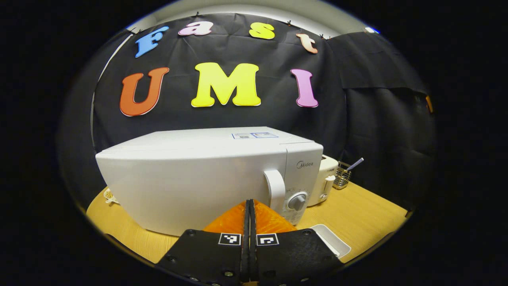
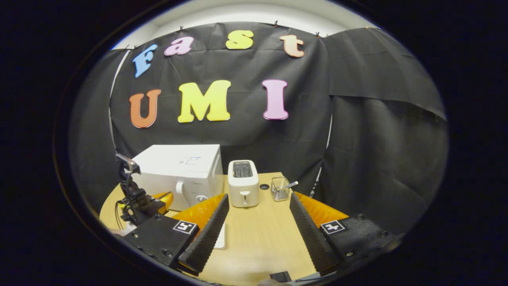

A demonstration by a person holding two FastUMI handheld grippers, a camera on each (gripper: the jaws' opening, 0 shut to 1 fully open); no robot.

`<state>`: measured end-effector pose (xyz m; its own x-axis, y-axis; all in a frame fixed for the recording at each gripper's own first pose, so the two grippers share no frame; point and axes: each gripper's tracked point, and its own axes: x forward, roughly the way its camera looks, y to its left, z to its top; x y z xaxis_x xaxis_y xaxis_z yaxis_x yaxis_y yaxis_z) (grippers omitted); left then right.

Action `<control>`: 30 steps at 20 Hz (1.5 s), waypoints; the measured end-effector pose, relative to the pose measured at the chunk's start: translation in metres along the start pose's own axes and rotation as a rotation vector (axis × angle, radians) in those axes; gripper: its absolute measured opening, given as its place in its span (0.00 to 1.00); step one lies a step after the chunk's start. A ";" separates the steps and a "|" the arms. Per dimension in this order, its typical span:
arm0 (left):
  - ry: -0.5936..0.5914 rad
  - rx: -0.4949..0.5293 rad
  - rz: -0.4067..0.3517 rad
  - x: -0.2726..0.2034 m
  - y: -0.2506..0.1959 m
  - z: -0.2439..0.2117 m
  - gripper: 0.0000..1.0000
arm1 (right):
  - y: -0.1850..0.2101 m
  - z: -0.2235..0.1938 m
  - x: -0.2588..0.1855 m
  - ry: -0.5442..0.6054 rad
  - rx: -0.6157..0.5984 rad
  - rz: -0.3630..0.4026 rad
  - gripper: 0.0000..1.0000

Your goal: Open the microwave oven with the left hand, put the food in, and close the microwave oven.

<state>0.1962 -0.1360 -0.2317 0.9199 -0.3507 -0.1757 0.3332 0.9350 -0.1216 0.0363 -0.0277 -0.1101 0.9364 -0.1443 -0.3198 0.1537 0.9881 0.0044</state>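
The microwave (image 1: 190, 178) sat shut on the table (image 1: 357, 214), so the left gripper (image 1: 250, 204), jaws together and empty, aimed toward its handle (image 1: 276, 190); the right gripper (image 2: 258, 214) waited with jaws apart over bare tabletop, holding no food
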 end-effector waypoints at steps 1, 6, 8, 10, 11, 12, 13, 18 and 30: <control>-0.003 -0.009 0.020 -0.013 0.007 0.007 0.00 | 0.004 0.000 0.000 -0.003 -0.007 0.009 0.99; -0.052 -0.007 0.084 -0.101 0.030 0.057 0.00 | 0.040 0.004 -0.007 -0.029 -0.031 0.106 0.99; -0.070 -0.004 0.083 -0.142 0.035 0.078 0.55 | 0.053 0.010 -0.014 -0.056 -0.048 0.137 0.99; -0.112 0.032 0.163 -0.179 0.059 0.101 0.94 | 0.069 0.017 -0.024 -0.073 -0.053 0.164 0.99; -0.121 0.045 0.193 -0.199 0.068 0.110 0.87 | 0.077 0.024 -0.031 -0.096 -0.054 0.179 0.99; -0.133 0.055 0.216 -0.219 0.074 0.119 0.94 | 0.082 0.032 -0.037 -0.116 -0.054 0.187 0.99; -0.136 0.065 0.238 -0.235 0.082 0.128 0.87 | 0.088 0.037 -0.043 -0.138 -0.052 0.196 0.91; -0.172 0.077 0.312 -0.297 0.106 0.167 0.94 | 0.113 0.055 -0.070 -0.182 -0.003 0.225 0.98; -0.242 0.016 0.251 -0.321 0.105 0.208 0.94 | 0.112 0.073 -0.119 -0.254 0.014 0.158 0.98</control>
<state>-0.0212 0.0856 0.0148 0.9953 -0.0886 0.0384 0.0917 0.9918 -0.0885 -0.0348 0.0965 -0.0028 0.9978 0.0012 -0.0663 0.0021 0.9988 0.0491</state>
